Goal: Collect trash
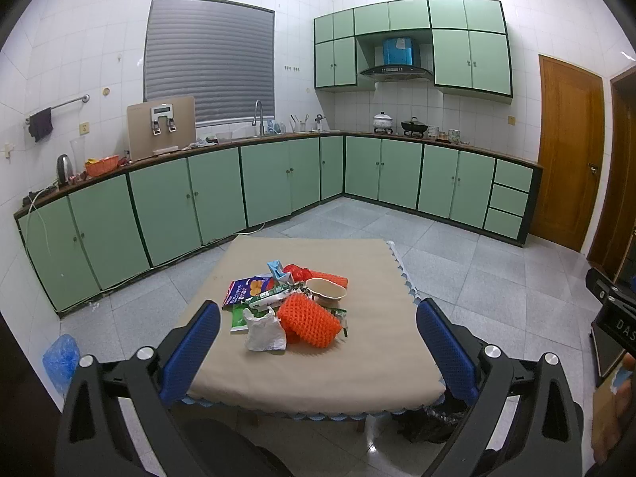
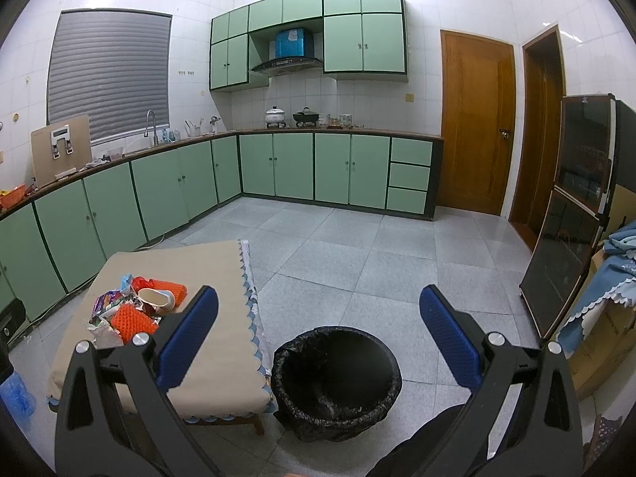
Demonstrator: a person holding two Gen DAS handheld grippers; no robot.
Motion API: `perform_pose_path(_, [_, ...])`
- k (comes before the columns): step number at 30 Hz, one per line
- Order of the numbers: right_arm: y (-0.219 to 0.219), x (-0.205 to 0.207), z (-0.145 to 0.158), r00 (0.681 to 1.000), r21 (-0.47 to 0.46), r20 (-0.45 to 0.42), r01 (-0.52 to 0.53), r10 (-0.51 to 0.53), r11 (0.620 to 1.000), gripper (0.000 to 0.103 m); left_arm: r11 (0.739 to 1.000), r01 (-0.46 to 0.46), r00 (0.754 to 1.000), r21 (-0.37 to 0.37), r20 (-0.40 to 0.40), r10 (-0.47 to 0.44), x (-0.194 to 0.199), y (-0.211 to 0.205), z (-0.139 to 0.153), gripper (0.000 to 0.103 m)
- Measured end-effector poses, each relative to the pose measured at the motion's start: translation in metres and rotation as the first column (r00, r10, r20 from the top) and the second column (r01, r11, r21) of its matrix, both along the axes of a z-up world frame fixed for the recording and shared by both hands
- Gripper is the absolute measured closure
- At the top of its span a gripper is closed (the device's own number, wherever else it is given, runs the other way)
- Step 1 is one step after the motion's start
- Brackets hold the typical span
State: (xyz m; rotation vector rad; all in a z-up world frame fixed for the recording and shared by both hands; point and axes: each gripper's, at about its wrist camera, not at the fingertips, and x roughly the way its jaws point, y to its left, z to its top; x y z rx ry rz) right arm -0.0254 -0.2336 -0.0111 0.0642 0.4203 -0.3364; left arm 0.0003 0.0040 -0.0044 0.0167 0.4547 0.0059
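My left gripper (image 1: 318, 342) hangs above the near edge of the low table (image 1: 381, 357), its blue pads (image 1: 190, 351) spread wide with nothing between them. The trash sits in one heap at the middle of the beige tablecloth, well ahead of my fingertips. Nearest to me lies a crumpled white paper bag (image 1: 264, 330), touching an orange foam net (image 1: 309, 320) just to its right. Behind them a green and white wrapper (image 1: 274, 297) lies across the heap, with a blue snack packet (image 1: 245, 290) on the far left side. A cream paper bowl (image 1: 326, 292) stands on the right of the heap, and a second orange net (image 1: 332, 277) lies behind the bowl. A small light blue carton (image 1: 277, 268) and something red (image 1: 296, 272) sit at the far side.

My right gripper (image 2: 318, 336) is also spread wide and empty, hovering over the floor to the right of the table. Below it, between the pads, stands the black-lined trash bin (image 2: 336, 381), just beside the table's right edge. I cannot tell whether anything lies in its dark interior.

A crumpled blue plastic bag (image 1: 59, 357) lies on the floor to the left of the table. Green cabinets (image 1: 214, 194) run along the far walls.
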Motion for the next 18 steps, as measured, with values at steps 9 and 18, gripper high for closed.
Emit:
perform_pose_path(9, [0.0004,0.0002,-0.0006,1.0,0.0,-0.001,-0.001,0.001,1.0,0.005,1.0,-0.001,1.0,-0.001,0.0,0.001,0.0,0.001,0.0004,0.006])
perform_pose_path(18, [0.0018,0.0008,-0.0015,1.0,0.0,-0.003,-0.002,0.002,1.0,0.005,1.0,-0.001,1.0,-0.001,-0.001,0.001,-0.0002,0.0019,-0.0001,0.006])
